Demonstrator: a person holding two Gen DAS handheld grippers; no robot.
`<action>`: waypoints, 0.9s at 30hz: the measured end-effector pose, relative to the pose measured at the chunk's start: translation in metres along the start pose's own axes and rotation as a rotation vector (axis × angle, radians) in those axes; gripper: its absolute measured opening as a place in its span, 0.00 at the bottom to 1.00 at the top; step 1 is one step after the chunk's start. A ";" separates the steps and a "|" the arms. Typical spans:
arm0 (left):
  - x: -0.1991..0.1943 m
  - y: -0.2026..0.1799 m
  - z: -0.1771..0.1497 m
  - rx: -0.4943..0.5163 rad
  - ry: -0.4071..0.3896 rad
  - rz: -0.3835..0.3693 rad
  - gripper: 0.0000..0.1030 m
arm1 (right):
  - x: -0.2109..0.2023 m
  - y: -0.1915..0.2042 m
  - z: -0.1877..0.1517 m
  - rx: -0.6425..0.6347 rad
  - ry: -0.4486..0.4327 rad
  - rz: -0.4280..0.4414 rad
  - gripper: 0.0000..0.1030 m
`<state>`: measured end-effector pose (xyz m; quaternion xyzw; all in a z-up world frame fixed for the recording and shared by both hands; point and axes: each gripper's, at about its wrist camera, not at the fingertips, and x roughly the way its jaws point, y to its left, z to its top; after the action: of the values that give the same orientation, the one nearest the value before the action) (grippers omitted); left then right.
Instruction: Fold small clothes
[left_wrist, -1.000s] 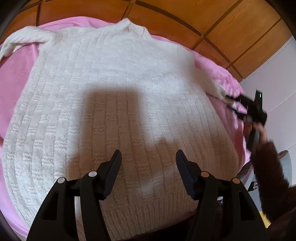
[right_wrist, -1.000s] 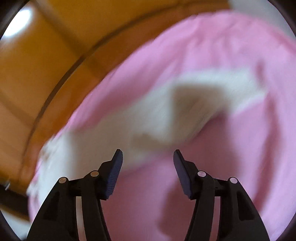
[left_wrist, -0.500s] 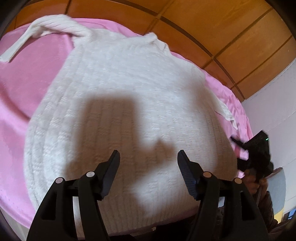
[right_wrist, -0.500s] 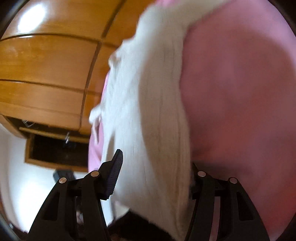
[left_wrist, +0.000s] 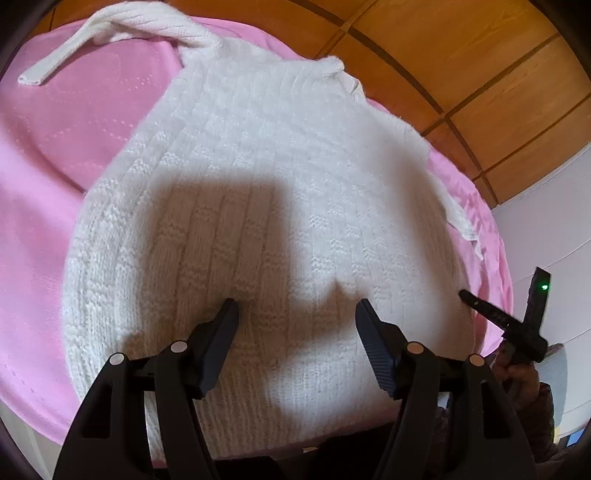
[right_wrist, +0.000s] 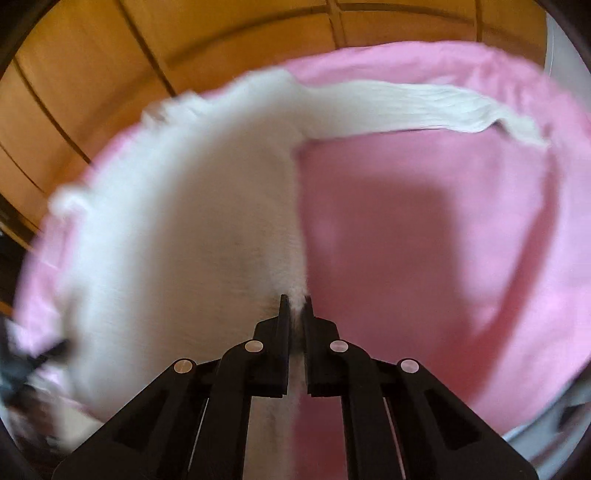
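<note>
One white sweater (left_wrist: 258, 206), flat on the pink sheet (left_wrist: 55, 221). My right gripper (right_wrist: 294, 306): jaws pinching its side edge. My left gripper (left_wrist: 295, 317): jaws spread, empty, above the hem. Risk: thin pinch slips; one-sided pull skews fold.

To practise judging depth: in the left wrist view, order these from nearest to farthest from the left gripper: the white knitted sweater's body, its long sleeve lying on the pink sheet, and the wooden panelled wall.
1. White knitted sweater's body: directly under the left gripper.
2. Long sleeve: far upper left, on the pink sheet.
3. Wooden panelled wall: beyond the bed, top right.
</note>
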<state>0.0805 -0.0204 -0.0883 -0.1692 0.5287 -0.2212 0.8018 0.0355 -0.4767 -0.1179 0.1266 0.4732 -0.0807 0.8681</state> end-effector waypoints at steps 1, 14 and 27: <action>-0.002 -0.001 0.000 0.006 -0.004 -0.002 0.64 | 0.005 0.000 -0.001 0.002 0.012 -0.012 0.05; -0.121 0.151 0.076 -0.334 -0.359 0.266 0.71 | -0.013 0.081 0.039 -0.123 -0.178 0.110 0.73; -0.088 0.276 0.149 -0.745 -0.414 0.167 0.68 | 0.059 0.161 0.026 -0.249 -0.110 0.127 0.83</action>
<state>0.2362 0.2653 -0.1023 -0.4443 0.4124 0.0889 0.7904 0.1303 -0.3314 -0.1309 0.0428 0.4225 0.0270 0.9050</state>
